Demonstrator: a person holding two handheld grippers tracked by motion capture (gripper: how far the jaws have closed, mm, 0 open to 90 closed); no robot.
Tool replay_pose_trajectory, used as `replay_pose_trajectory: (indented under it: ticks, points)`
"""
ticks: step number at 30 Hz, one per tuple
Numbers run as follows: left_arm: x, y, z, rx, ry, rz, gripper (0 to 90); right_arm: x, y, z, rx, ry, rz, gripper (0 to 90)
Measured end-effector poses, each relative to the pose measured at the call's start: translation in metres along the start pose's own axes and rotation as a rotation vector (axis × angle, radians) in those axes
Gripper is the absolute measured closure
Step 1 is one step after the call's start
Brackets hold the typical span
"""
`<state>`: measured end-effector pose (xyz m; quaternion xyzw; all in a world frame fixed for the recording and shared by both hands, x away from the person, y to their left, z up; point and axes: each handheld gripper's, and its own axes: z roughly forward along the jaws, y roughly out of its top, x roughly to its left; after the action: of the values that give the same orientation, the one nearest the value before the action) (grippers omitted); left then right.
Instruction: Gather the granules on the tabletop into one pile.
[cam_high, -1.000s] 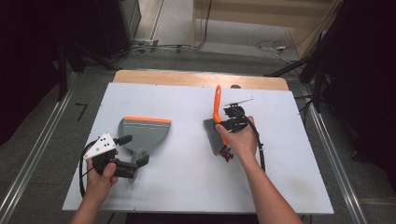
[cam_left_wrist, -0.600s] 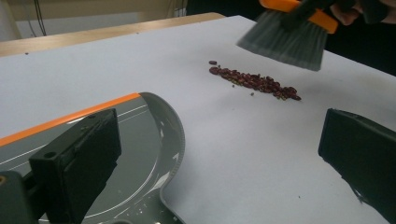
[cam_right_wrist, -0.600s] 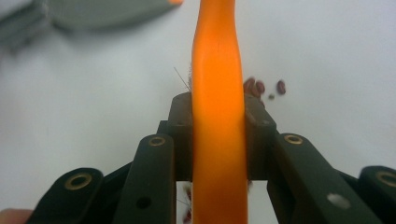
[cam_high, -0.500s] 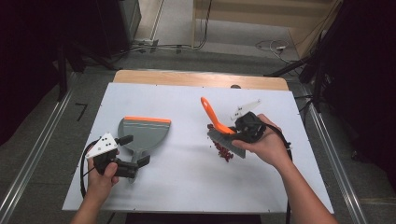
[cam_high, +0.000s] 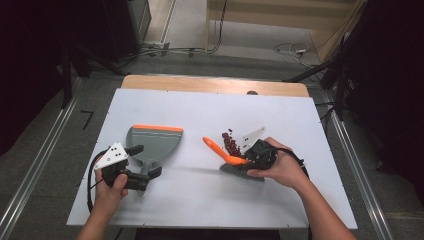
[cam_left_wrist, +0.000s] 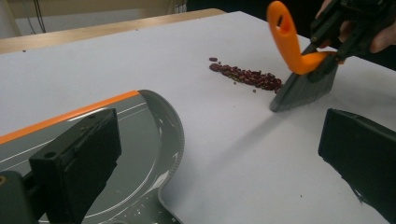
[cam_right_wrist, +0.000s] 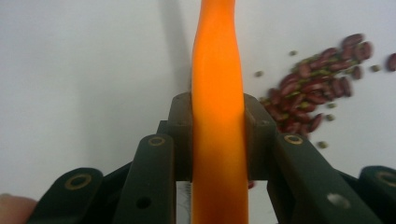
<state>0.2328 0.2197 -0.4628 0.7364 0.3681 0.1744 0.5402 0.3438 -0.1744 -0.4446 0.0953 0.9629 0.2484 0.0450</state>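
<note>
On the left of the white table (cam_high: 200, 210) lies a grey dustpan (cam_high: 152, 142) with an orange strip along its far lip, its scoop open toward the back of the table and its stubby handle pointing toward the person. The left gripper (cam_high: 145, 175) sits low right at that handle, held in a fist with the forearm coming straight up from the near edge; its jaws stand wide apart, and in the left gripper view (cam_left_wrist: 210, 158) nothing is pinched between them, the pan's rounded corner lying by the left jaw.

To the right of the middle, a small hand brush (cam_high: 235, 162) with an orange looped handle and dark grey bristles rests bristles-down on the table, handle slanting up and to the left. A streak of dark red beans (cam_high: 231, 142) lies just behind the bristles. The right gripper (cam_high: 250, 159) is clamped on the orange handle, the pads pressing both sides of it, with the hand curled over from the right and the wrist bent inward.
</note>
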Motion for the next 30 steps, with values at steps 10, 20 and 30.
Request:
replay_pose_trajectory:
  ticks: [10, 20, 30]
  points:
    - [-0.001, -0.001, 0.001, 0.0, -0.003, -0.001, 0.0, -0.025, 0.01, 0.01, -0.026, -0.046, -0.019, 68.2]
    - [-0.001, -0.001, 0.001, 0.0, -0.004, 0.005, 0.0, -0.044, 0.018, 0.016, -0.04, -0.059, -0.006, 68.1]
    - [-0.001, -0.001, 0.001, -0.001, -0.005, 0.004, 0.0, -0.052, 0.026, 0.021, -0.046, -0.078, 0.016, 68.1]
